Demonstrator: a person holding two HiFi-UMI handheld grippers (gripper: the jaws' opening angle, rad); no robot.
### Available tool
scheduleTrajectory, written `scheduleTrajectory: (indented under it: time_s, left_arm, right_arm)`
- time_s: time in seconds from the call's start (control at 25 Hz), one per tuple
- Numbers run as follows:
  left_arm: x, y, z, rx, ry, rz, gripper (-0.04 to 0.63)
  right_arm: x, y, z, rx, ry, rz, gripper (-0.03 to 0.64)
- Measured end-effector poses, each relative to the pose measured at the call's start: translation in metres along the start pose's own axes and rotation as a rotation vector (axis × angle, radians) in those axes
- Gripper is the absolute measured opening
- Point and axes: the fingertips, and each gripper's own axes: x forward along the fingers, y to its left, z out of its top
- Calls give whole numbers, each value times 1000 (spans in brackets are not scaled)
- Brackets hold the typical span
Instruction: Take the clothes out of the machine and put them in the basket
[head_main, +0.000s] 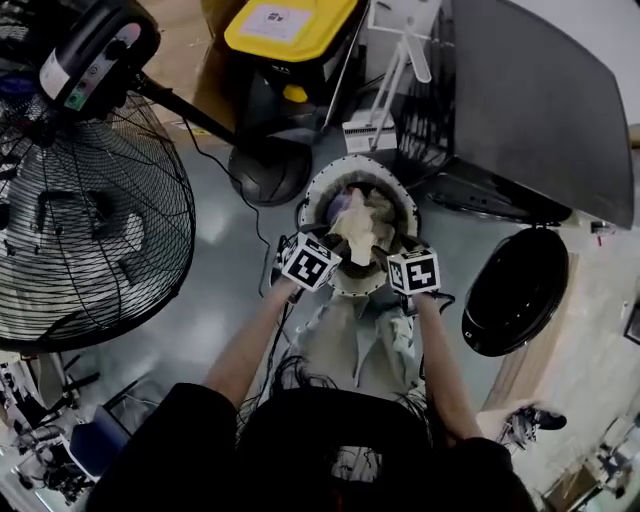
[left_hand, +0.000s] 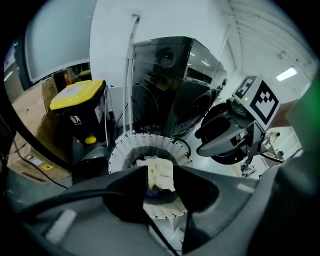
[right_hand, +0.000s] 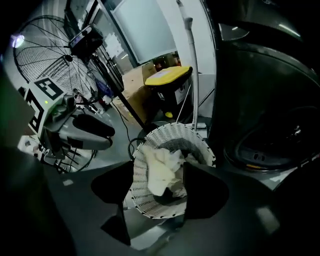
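A white woven basket (head_main: 316, 200) stands on the grey floor in front of the dark washing machine (head_main: 530, 100). Cream and purple clothes (head_main: 358, 222) lie heaped in it. Both grippers hover over its near rim, pointing steeply down. My left gripper (left_hand: 161, 175) is shut on a cream cloth (left_hand: 161, 170) that hangs over the basket (left_hand: 125, 150). My right gripper (right_hand: 159, 182) is open; the cream cloth (right_hand: 159, 170) lies below and between its jaws inside the basket (right_hand: 140, 200), untouched by the pads. In the head view the left gripper (head_main: 335, 243) and the right gripper (head_main: 388, 255) flank the heap.
The machine's round door (head_main: 515, 290) hangs open at the right. A large floor fan (head_main: 90, 200) fills the left, with its round base (head_main: 268, 170) beside the basket. A black bin with a yellow lid (head_main: 290, 30) stands behind. A cable (head_main: 225, 185) trails over the floor.
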Motion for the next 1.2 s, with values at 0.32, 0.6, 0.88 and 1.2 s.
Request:
scheduleTrajectory:
  time_s: [0.32,0.6,0.88,1.2]
  left_arm:
    - [-14,-20,7,-38,-59,-32,146]
    - [-53,-52,26,-43,-165,-60,146]
    - [-99,-85,39,-11,-261,-106,146]
    - [-150,-114,57,5,-375,-138,146]
  right_arm:
    - [-36,14,18,1,-121,4,303]
    - [-91,35,31,21,-254,15,271]
    - [-155,70,41,21,-386,44,252]
    - [-218,88,54,-21,-489,26,221]
